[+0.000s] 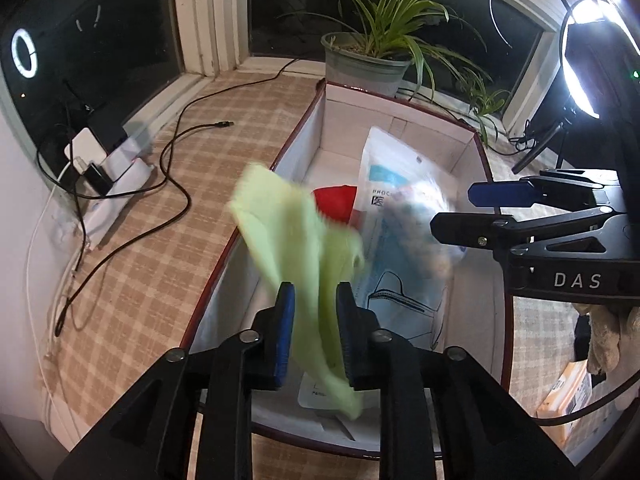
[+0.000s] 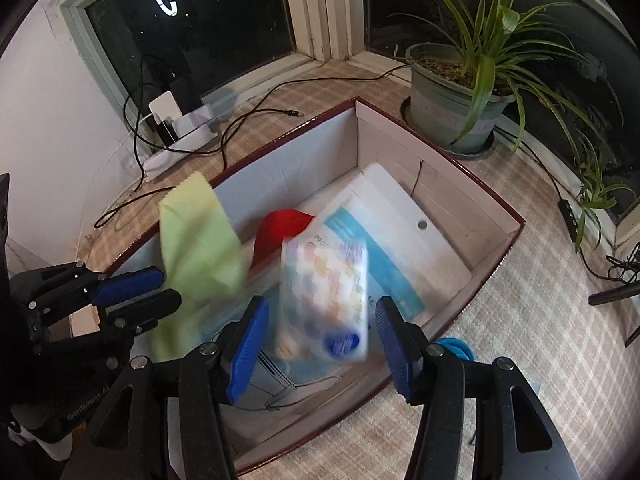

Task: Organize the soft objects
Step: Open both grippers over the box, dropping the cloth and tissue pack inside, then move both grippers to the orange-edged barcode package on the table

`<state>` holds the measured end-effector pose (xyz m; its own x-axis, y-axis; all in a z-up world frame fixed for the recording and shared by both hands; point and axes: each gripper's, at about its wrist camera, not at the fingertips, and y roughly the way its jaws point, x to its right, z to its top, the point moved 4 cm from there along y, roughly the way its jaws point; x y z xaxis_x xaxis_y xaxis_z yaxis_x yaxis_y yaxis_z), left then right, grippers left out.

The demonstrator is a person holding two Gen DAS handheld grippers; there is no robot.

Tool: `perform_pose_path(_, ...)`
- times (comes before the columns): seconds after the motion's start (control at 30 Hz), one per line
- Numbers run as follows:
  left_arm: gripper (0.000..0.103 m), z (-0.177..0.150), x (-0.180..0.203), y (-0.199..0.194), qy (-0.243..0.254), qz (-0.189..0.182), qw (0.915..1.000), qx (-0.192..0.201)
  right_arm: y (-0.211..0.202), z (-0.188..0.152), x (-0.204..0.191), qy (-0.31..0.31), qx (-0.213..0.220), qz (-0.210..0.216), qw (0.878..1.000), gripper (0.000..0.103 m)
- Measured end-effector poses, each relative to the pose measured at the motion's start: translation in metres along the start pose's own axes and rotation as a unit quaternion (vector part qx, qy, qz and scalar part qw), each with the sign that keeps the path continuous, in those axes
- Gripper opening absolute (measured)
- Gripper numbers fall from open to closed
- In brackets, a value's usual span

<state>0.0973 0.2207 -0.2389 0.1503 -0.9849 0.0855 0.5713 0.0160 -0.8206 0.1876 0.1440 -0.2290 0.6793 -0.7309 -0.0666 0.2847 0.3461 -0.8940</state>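
A light green cloth (image 1: 296, 240) hangs blurred between the parted fingers of my left gripper (image 1: 314, 304) over the open cardboard box (image 1: 304, 128); it does not look pinched. In the right wrist view the green cloth (image 2: 200, 236) sits beside the left gripper (image 2: 160, 288). My right gripper (image 2: 320, 320) is open, and a checkered packet (image 2: 324, 300), blurred, is between and ahead of its fingers above the box (image 2: 440, 176). In the box lie a red soft thing (image 2: 280, 228) and a white-blue mask packet (image 2: 396, 240).
A potted plant (image 2: 460, 108) stands behind the box. A power strip with chargers and black cables (image 1: 104, 168) lies on the checked cloth to the left. A ring light (image 1: 592, 48) stands at the right. A blue round object (image 2: 456, 348) lies by the box's near right side.
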Motion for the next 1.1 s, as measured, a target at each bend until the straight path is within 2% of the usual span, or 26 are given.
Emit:
perform_pose_path(0.13, 0.021, 0.001, -0.002, -0.001, -0.009, -0.003, 1.0, 0.002, -0.003, 0.002, 0.003, 0.008, 0.007, 0.002, 1.0, 0.057)
perform_pose_path(0.63, 0.021, 0.004, 0.0, -0.023, -0.033, -0.02, 0.9991, 0.019, -0.031, -0.009, 0.013, 0.029, 0.027, 0.025, 0.999, 0.058)
perform_pose_path(0.83, 0.022, 0.004, 0.011, -0.045, -0.03, -0.035, 0.9982, 0.038, -0.065, -0.023, 0.029, 0.043, 0.05, 0.032, 0.997, 0.058)
perform_pose_path(0.93, 0.035, 0.003, 0.022, -0.057, -0.024, -0.046, 0.9975, 0.048, -0.087, -0.034, 0.043, 0.054, 0.066, 0.032, 0.996, 0.058)
perform_pose_path(1.1, 0.035, -0.001, 0.045, -0.075, -0.015, -0.072, 0.9955, 0.059, -0.126, -0.061, 0.072, 0.08, 0.09, 0.038, 0.992, 0.059)
